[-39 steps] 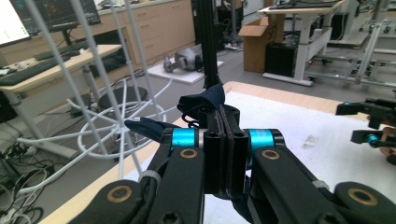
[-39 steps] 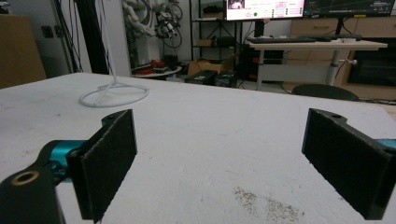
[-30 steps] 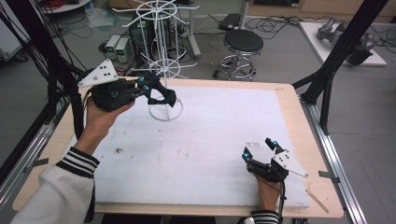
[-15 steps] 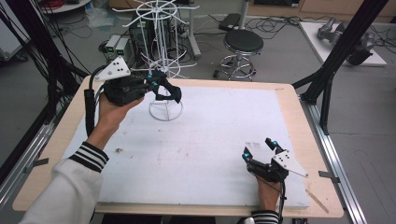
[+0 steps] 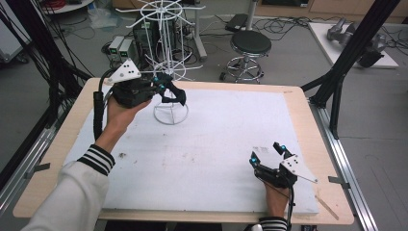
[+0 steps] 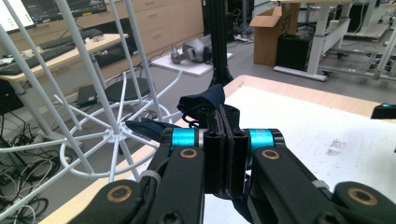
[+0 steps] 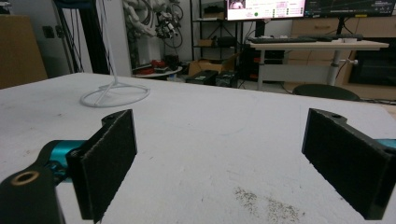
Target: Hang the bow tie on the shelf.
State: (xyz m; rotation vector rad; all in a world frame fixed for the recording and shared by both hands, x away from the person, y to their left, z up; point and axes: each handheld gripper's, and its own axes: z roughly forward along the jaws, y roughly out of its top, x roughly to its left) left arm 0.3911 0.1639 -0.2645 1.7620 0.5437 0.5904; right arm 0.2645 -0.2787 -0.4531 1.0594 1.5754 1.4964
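Dark cloth (image 6: 203,103) sat pinched between the closed jaws of the left gripper (image 5: 166,91), held up beside the white wire rack (image 5: 166,57) at the far left of the counter (image 5: 298,101). In the left gripper view the cloth bunched above the two pressed pads, and another dark fold of it lay against the rack's thin spokes (image 6: 116,135) just to the left; whether it hung on a spoke could not be told. The rack's ring base (image 5: 170,114) rested on the white foam sheet (image 5: 207,154) that covered most of the counter. The left hand (image 5: 120,108) gripped the tool from below, its striped sleeve (image 5: 98,159) behind it. The right gripper (image 5: 268,155) lay low near the counter's near right corner, well apart from the rack, its jaws spread wide and holding nothing. Its own view looked across the bare foam toward the ring base (image 7: 115,95). A black stool (image 5: 250,44) stood on the floor beyond the counter.
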